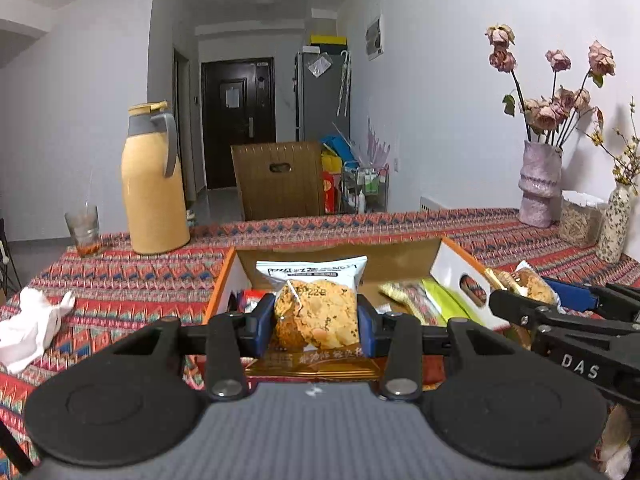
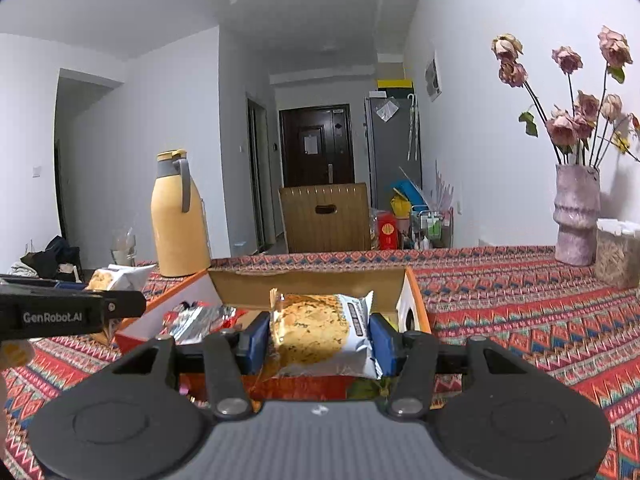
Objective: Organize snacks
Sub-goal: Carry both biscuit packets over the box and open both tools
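My left gripper is shut on a wrapped cookie packet, held upright between its blue pads just in front of the open orange-edged cardboard box. My right gripper is shut on a second cookie packet, lifted over the same box. Inside the box lie several snack packs: a red and silver one on the left, yellow and green ones on the right. The right gripper with its packet shows at the right of the left wrist view. The left gripper's packet shows at the left of the right wrist view.
The box sits on a red patterned tablecloth. A yellow thermos jug and a glass stand at the back left, a crumpled white tissue nearer left. A pink vase of dried roses, a jar and a speckled vase stand right.
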Demonstrator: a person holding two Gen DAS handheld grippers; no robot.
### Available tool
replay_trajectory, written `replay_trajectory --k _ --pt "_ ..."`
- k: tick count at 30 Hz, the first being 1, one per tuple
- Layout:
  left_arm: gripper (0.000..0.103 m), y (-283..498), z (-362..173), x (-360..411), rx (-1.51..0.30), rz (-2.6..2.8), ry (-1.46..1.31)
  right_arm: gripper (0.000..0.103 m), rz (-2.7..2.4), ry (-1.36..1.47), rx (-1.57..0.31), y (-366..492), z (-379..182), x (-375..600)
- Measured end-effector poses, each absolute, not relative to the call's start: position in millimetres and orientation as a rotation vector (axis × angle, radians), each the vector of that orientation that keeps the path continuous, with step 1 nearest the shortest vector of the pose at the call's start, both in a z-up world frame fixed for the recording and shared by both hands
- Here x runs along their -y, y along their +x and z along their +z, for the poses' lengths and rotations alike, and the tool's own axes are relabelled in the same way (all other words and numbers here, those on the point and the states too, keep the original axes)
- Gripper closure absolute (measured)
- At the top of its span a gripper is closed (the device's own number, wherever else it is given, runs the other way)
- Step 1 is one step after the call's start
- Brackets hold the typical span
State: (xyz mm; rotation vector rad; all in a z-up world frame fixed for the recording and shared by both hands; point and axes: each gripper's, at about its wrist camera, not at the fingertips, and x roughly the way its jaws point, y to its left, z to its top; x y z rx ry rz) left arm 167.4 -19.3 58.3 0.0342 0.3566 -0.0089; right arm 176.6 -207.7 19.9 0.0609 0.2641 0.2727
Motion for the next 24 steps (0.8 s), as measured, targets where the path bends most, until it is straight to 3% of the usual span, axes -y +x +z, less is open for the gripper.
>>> replay_trajectory --k 15,24 --pt "0.061 242.6 63.8 22.9 -0.348 0.01 0.031 0.051 0.299 0.024 -0.257 253.7 37.5 183.8" --pt "0.061 269.2 42.6 7.5 -0.383 0.025 -0.022 0.051 0.297 0.036 -0.313 284.4 15.7 179.4"
